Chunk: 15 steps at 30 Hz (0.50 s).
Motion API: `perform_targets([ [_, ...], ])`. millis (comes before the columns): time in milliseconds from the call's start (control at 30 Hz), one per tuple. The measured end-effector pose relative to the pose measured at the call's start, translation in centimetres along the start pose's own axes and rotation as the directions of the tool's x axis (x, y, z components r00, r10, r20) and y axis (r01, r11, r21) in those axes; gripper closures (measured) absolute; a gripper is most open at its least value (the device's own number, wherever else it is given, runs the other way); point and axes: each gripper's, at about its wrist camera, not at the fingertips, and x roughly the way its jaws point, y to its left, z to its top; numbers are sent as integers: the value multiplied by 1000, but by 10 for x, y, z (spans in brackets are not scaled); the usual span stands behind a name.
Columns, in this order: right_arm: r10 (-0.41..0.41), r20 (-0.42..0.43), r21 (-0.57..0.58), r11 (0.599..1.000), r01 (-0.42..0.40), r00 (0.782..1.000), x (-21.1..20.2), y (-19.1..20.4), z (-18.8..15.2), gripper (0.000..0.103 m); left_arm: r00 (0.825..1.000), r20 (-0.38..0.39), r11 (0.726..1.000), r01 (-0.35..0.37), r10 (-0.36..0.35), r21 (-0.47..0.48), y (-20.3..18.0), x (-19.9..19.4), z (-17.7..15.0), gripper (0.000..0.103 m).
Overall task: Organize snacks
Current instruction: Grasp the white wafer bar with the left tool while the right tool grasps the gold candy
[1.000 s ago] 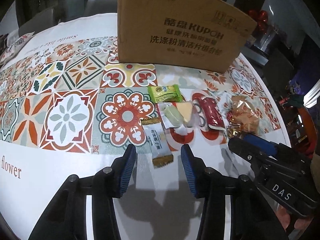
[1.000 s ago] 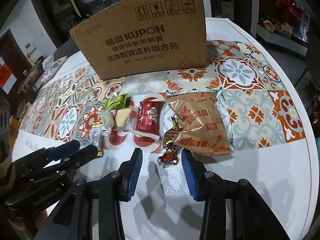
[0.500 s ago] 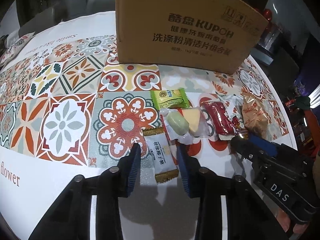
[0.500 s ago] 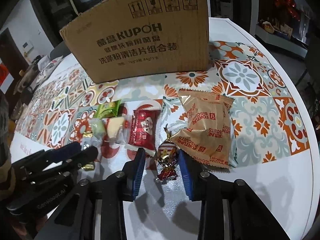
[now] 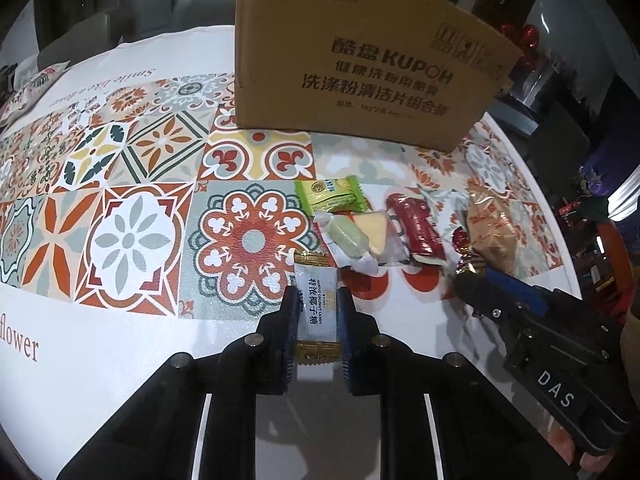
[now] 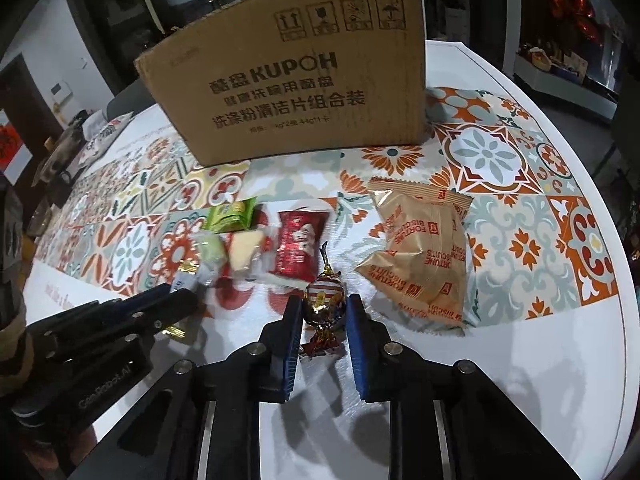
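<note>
Both grips are in progress on the white table with its patterned tile cloth (image 5: 132, 240). The left gripper (image 5: 318, 312) has its jaws closing on the white, gold-ended coconut candy sachet (image 5: 316, 304), pads at its long edges; the sachet lies flat on the cloth. The right gripper (image 6: 323, 312) has its jaws closing around the striped red-and-gold foil-twist candy (image 6: 323, 294), which is also on the cloth. Neither item is lifted yet. Untouched in the row behind: green snack packet (image 5: 330, 194), clear pouch holding a pale green and a yellow piece (image 5: 360, 236), red wrapped snack (image 6: 298, 246), tan Fortune Biscuits bag (image 6: 424, 258). The brown corrugated cardboard box (image 6: 296, 92) stands just beyond, the likely destination; its inside is not visible. Judgement: the task is early, with six items still out.
</note>
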Motion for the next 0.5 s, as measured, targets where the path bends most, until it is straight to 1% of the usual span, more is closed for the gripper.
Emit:
perform_targets([
  [233, 27, 30, -12, 1000, -26, 999, -18, 9, 0, 79, 999, 49, 1000, 17, -17, 7, -5, -26, 0, 84],
  [500, 58, 77, -35, 998, -55, 995, -41, 19, 6, 79, 992, 122, 999, 19, -23, 34, -11, -54, 11, 83],
])
